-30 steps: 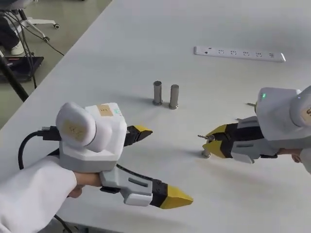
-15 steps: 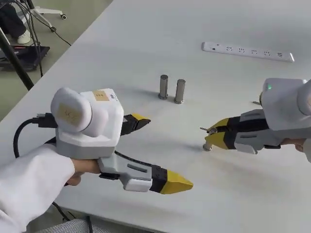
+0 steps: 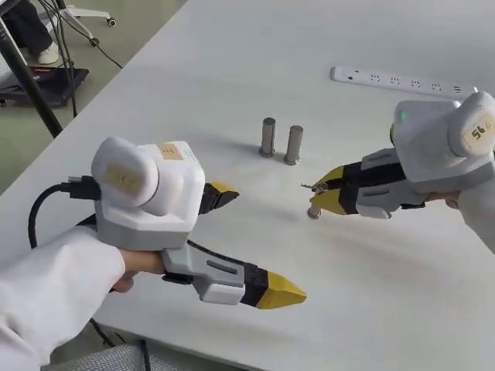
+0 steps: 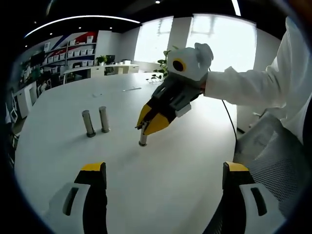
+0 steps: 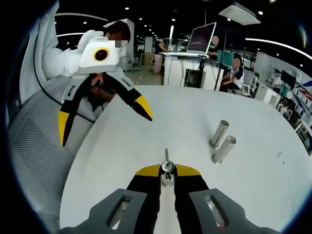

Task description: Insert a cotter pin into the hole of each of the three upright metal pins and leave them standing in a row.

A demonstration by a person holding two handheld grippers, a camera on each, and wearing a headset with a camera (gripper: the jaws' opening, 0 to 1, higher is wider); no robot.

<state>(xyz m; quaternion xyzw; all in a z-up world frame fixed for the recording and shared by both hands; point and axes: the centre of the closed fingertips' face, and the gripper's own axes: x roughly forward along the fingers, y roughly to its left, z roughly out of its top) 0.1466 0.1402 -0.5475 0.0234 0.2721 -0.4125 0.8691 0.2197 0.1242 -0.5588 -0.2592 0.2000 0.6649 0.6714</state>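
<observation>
The right gripper [image 3: 321, 191] has its fingers drawn narrow on the head of the third metal pin [image 3: 313, 211]. A cotter pin [image 3: 308, 186] pokes its thin end out past the fingertips, so it appears to be seated in this pin's hole. The pin is upright, with its foot on the desk [image 3: 387, 301] or just above it; I cannot tell which.

It sits toward the near edge, apart from the first metal pin [image 3: 267, 137] and the second metal pin [image 3: 293, 144]. Those two stand just beside each other, closer to the far edge, where a power strip [image 3: 402, 79] lies.

The left gripper [image 3: 271, 247] hovers near the near-left corner with its fingers wide apart, holding nothing.

The two standing pins are too small to show whether they carry cotter pins. If they do, what is left is likely to set the third pin in line with them and let go. If not, two insertions remain.
</observation>
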